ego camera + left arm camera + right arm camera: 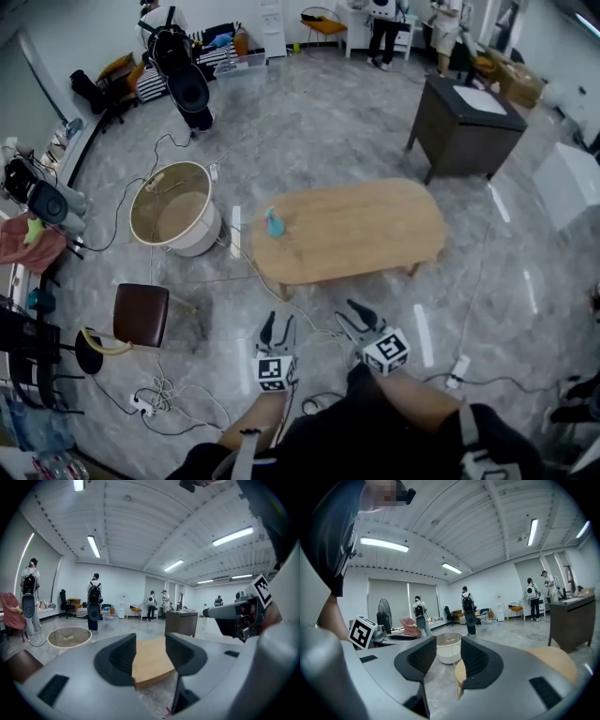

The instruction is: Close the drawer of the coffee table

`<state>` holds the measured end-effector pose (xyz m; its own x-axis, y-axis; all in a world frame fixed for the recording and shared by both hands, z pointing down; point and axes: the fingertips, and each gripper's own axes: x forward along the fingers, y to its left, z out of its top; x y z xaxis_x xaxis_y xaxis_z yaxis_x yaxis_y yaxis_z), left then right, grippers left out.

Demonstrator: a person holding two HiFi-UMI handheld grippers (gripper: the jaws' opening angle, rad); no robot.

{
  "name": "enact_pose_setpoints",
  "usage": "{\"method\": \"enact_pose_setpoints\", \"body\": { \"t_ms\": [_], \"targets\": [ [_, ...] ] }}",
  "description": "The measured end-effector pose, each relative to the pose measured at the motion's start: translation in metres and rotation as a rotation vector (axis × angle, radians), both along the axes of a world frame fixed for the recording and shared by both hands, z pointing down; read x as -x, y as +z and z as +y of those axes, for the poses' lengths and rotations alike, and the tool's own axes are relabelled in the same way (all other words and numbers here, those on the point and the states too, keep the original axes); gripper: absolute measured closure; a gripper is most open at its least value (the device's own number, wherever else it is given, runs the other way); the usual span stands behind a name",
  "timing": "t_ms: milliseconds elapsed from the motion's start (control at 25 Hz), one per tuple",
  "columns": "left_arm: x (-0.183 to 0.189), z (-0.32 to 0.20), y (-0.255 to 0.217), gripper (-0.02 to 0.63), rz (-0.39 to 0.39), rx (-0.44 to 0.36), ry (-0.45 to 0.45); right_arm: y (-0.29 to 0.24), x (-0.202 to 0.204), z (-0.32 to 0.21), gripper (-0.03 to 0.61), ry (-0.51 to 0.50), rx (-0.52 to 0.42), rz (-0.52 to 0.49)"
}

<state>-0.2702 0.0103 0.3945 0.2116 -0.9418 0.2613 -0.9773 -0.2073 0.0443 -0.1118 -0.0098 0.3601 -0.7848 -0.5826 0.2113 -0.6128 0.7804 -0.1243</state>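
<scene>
Both hand-held grippers short of coffee table edge; jaws apart

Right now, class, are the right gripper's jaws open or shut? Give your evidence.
Open: the jaws of the right gripper stand apart and empty; only the distant white tub shows through the gap.

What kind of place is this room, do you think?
Probably a large workshop or test hall, not a home. Furniture such as the wooden coffee table and a dark cabinet stands scattered on a bare grey floor, and loose cables run across it.
</scene>
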Motion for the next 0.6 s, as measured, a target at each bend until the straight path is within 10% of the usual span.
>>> {"method": "enact_pose_setpoints", "body": {
  "t_ms": [600],
  "targets": [
    [0.019,0.038,-0.162,0.419,0.067,-0.126,0.001,-0.171,0.018,0.047,0.437,0.021,-0.139,-0.155]
  ]
}}
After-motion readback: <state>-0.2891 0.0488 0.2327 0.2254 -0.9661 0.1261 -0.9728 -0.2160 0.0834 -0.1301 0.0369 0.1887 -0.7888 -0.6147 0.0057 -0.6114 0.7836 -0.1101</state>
